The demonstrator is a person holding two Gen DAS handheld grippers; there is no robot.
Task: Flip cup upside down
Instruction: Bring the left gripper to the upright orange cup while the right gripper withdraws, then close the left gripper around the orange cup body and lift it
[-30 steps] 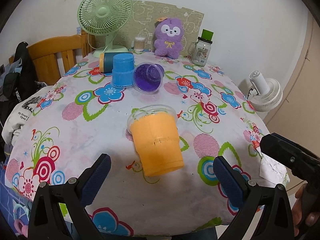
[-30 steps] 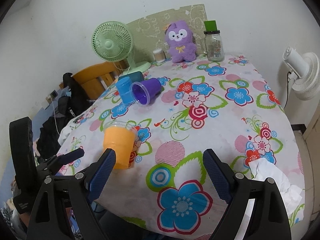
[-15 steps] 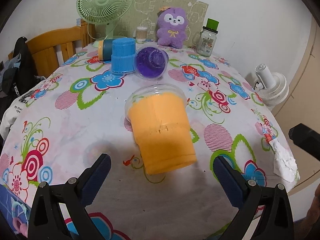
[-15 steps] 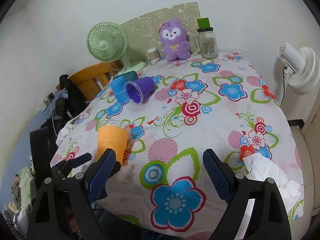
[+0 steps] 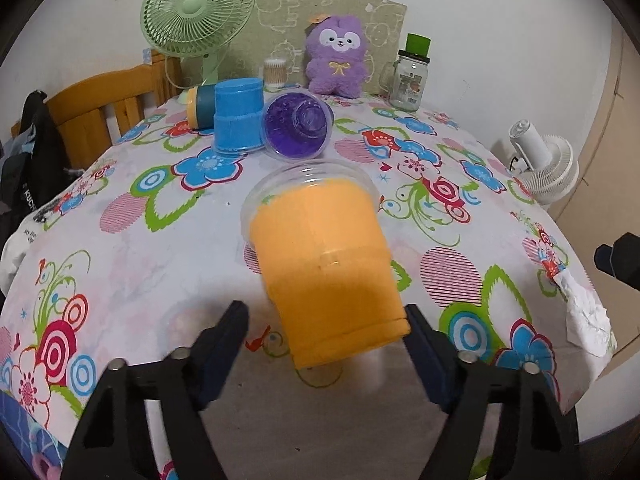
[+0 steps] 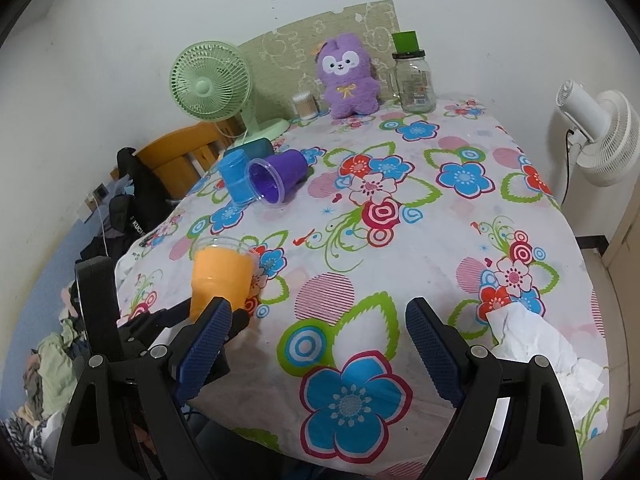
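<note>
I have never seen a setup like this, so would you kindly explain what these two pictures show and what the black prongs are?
There is no robot here: a person holds a two-finger clamp in each hand, and each clamp carries a wide-angle camera looking along its fingers. One picture comes from the left gripper, the other from the right gripper. Both are open. The left one's fingers sit either side of the orange cup, which stands upright on the flowered table; nothing is gripped yet. Farther back are a blue cup upside down, a purple cup on its side, a green fan and a purple plush toy.
</note>
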